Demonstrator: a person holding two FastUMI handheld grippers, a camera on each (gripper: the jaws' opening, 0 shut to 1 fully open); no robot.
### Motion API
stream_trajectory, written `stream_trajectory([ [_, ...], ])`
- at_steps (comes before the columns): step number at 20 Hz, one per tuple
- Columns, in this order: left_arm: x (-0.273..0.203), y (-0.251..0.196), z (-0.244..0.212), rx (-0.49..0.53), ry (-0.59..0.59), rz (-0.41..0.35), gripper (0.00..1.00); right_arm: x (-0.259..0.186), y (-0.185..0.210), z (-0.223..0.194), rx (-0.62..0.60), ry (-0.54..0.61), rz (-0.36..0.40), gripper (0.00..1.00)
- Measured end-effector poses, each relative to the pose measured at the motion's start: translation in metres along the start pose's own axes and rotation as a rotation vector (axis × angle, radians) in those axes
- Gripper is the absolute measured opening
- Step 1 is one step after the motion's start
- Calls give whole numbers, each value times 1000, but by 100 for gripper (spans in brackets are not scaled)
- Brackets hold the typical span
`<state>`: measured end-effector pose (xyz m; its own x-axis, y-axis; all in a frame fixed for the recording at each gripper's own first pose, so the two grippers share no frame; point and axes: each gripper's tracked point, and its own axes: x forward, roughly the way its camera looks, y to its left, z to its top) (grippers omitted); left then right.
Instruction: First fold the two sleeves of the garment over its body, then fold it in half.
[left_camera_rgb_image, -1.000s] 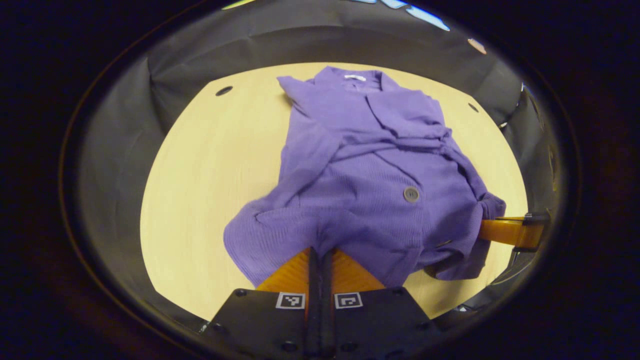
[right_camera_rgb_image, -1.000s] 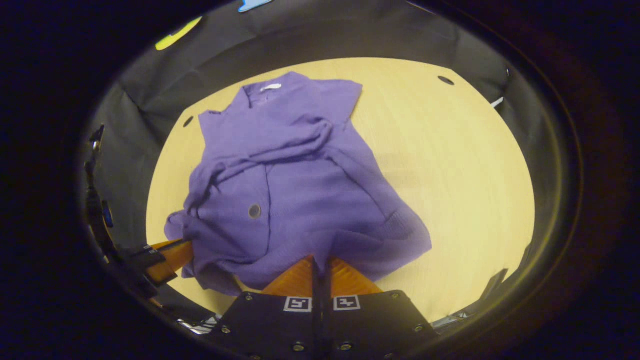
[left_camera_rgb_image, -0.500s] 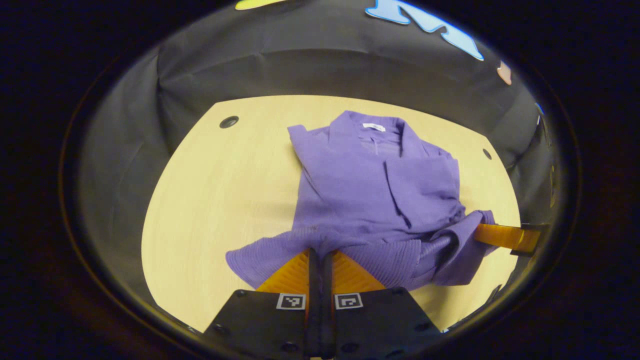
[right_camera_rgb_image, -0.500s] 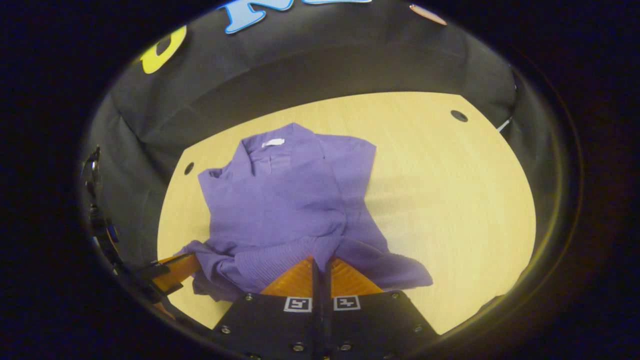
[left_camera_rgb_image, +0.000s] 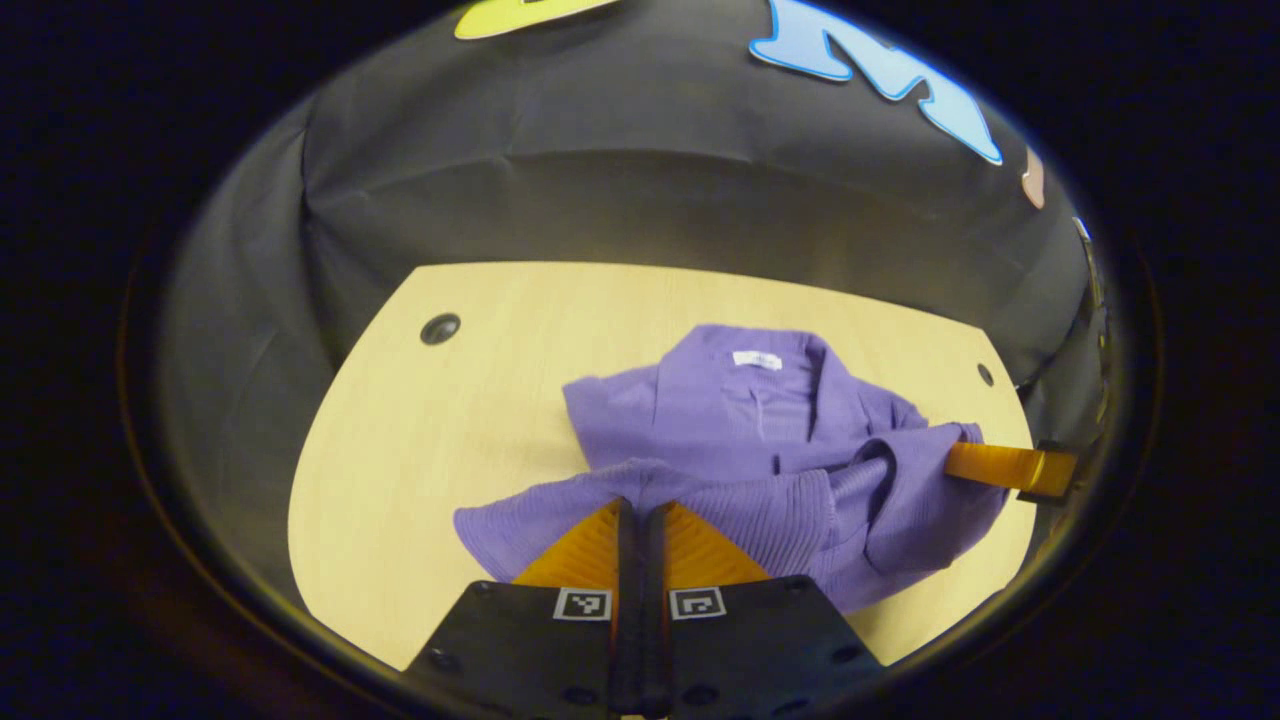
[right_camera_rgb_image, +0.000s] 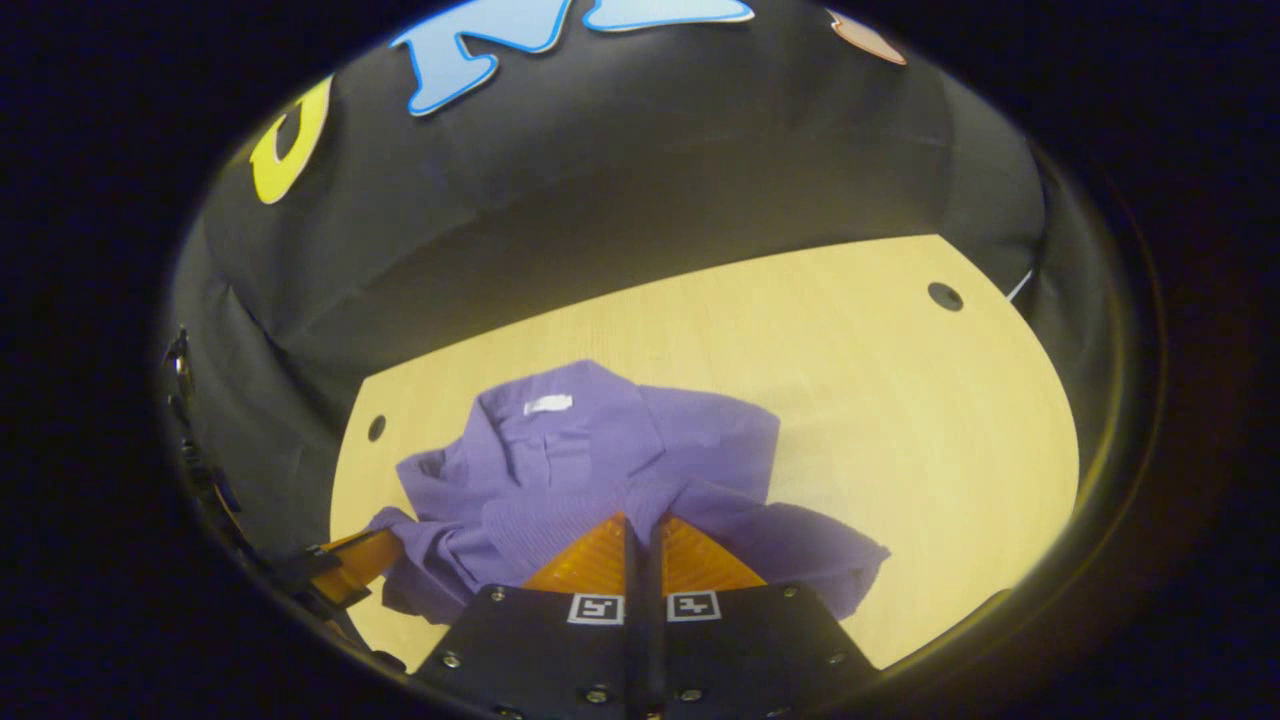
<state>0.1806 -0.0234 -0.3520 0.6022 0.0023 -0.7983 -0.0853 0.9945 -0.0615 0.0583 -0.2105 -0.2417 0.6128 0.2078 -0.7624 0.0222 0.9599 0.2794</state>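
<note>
Now both grippers' fingers pinched on the purple garment's (left_camera_rgb_image: 740, 430) ribbed hem, lifted over wooden table (left_camera_rgb_image: 450, 420).

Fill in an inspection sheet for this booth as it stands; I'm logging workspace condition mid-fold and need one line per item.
Surface: pale wooden table, round holes near its far corners.
Job's things: purple garment, collar at the far end, its near hem lifted and carried toward the collar; half-fold under way, cloth bunched.
Clutter: nothing seen.
Grippers: left gripper shut on the hem; right gripper shut on the hem too, its orange fingers also show at the right in the left gripper view.
Cables: a thin pale line at the table's far right edge, too small to identify.
Surroundings: black cloth wall around the table.
</note>
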Motion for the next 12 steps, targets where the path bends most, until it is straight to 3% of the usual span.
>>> stream_trajectory([
  [6,35,-9,54,64,-68,-1,7,39,2,52,11,-63,-18,1],
  [12,76,-12,86,66,-102,-3,7,70,-3,72,17,-87,-41,1],
])
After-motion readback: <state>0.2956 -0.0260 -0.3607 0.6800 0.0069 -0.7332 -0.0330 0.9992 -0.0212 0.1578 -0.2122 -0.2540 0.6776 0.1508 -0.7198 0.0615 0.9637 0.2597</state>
